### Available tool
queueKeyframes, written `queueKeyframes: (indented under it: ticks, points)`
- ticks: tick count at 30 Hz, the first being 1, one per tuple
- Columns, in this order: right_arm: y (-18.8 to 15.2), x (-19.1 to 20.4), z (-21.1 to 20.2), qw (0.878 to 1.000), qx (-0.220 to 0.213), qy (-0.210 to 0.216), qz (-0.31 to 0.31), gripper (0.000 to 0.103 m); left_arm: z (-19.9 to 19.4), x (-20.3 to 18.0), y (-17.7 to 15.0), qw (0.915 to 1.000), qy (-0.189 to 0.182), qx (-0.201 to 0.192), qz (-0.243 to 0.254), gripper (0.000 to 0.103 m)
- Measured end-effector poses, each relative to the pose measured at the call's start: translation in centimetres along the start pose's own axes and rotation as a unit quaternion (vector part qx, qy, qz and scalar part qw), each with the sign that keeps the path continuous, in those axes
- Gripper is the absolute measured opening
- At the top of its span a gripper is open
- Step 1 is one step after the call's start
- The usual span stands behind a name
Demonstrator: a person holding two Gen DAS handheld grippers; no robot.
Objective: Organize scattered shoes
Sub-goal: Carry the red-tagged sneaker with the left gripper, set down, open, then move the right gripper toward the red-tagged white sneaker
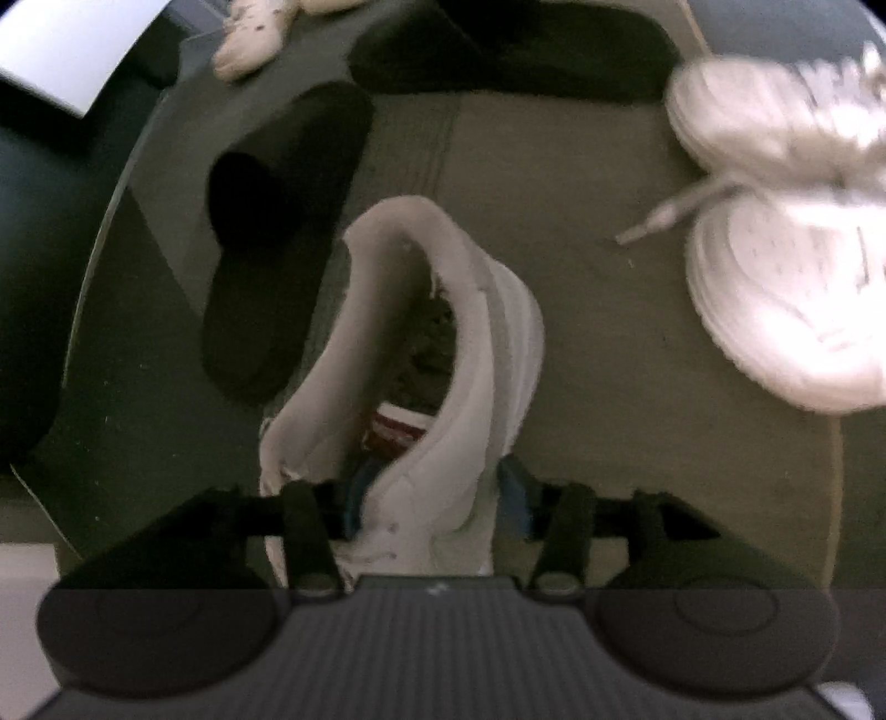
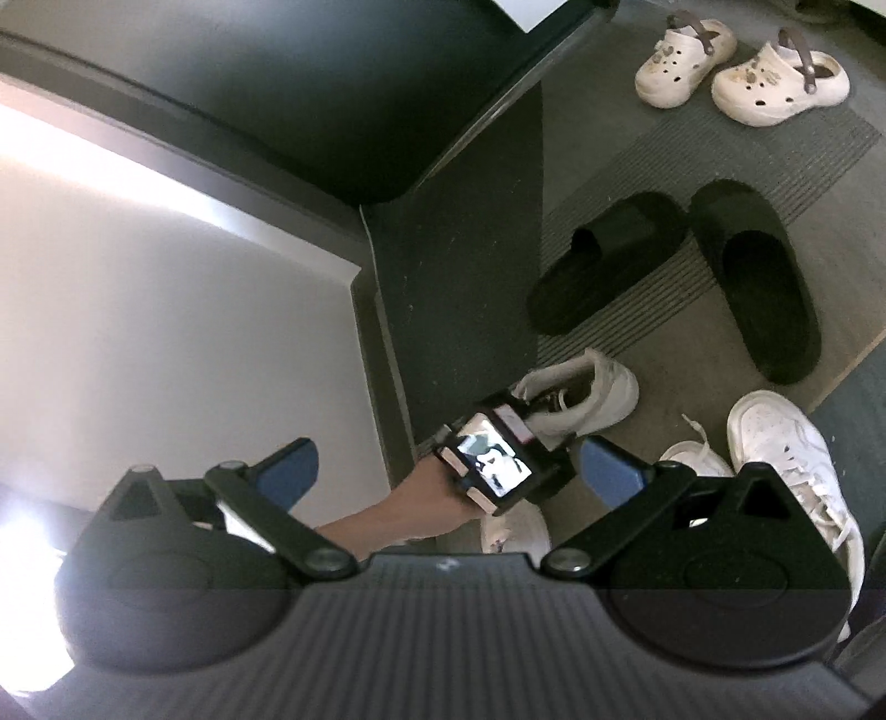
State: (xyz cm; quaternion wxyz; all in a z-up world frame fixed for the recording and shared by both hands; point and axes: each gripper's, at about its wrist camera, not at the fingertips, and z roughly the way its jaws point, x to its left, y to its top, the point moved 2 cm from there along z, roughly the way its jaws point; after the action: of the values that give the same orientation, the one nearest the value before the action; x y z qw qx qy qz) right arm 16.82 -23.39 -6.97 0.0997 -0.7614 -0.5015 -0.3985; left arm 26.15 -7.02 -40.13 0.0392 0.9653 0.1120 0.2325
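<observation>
One white sneaker (image 1: 443,354) in the left gripper (image 1: 437,498), heel pointing away

Grey doormat (image 2: 692,354) on the floor, ribbed band (image 2: 720,183) running across it; same mat (image 1: 581,343) fills most of the left wrist view, tan edging along its right side. Dark floor strip (image 2: 459,288) runs beside the mat's left edge. White wall (image 2: 166,343) left of that, dark baseboard (image 2: 382,354) at its foot, meeting at a corner. Dark door or panel (image 2: 277,94) above, bright light band (image 2: 83,149) along its lower edge. Bright white patch (image 1: 66,50) at top left of the left wrist view; can't tell what it is. Left wrist view is blurred.
</observation>
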Motion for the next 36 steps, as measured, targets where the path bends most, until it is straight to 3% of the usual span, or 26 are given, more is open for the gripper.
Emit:
queueKeyframes:
  ticks: [2,6,9,13,19,23,27,29,32,36]
  points:
    - [-0.1,0.1,0.0,1.000,0.001,-0.007,-0.009,0.103,-1.3,-0.6,-0.2,0.9993,0.033,-0.019,0.004,0.091]
    - [-0.3,0.1,-0.7,1.000,-0.003,-0.013,-0.021,0.103,-4.4,0.1,-0.3,0.9987,0.027,-0.024,-0.037,0.093]
    - [-0.3,0.0,-2.0,0.999,-0.011,0.001,-0.030,0.103,-8.5,1.3,-0.2,0.9929,0.021,-0.029,-0.114,0.103]
    - [0.3,-0.4,-3.5,0.999,-0.033,-0.006,-0.038,0.103,-12.6,2.1,-1.1,0.9841,0.021,-0.020,-0.175,0.103]
    - [0.7,-1.0,-6.3,0.996,-0.079,-0.016,-0.037,0.103,-20.8,5.3,-0.8,0.9455,-0.020,-0.050,-0.321,0.103]
    - [0.1,-1.6,-9.1,0.992,-0.127,-0.005,-0.020,0.103,-27.1,9.8,-0.6,0.8960,-0.046,-0.090,-0.432,0.103]
    - [-0.3,-2.1,-9.9,0.990,-0.139,-0.025,-0.022,0.103,-32.3,12.3,-0.7,0.8635,-0.031,-0.111,-0.491,0.103]
    - [-0.4,-2.5,-9.8,0.990,-0.135,-0.032,-0.018,0.103,-34.1,12.7,-1.1,0.8582,-0.021,-0.114,-0.500,0.103]
    - [-0.9,-2.8,-9.5,0.991,-0.126,-0.049,-0.021,0.103,-36.8,12.7,-1.5,0.8572,0.017,-0.109,-0.503,0.103]
    - [-1.5,-1.6,-8.5,0.990,-0.105,-0.054,-0.073,0.103,-39.8,12.5,-1.9,0.8527,0.047,-0.110,-0.509,0.103]
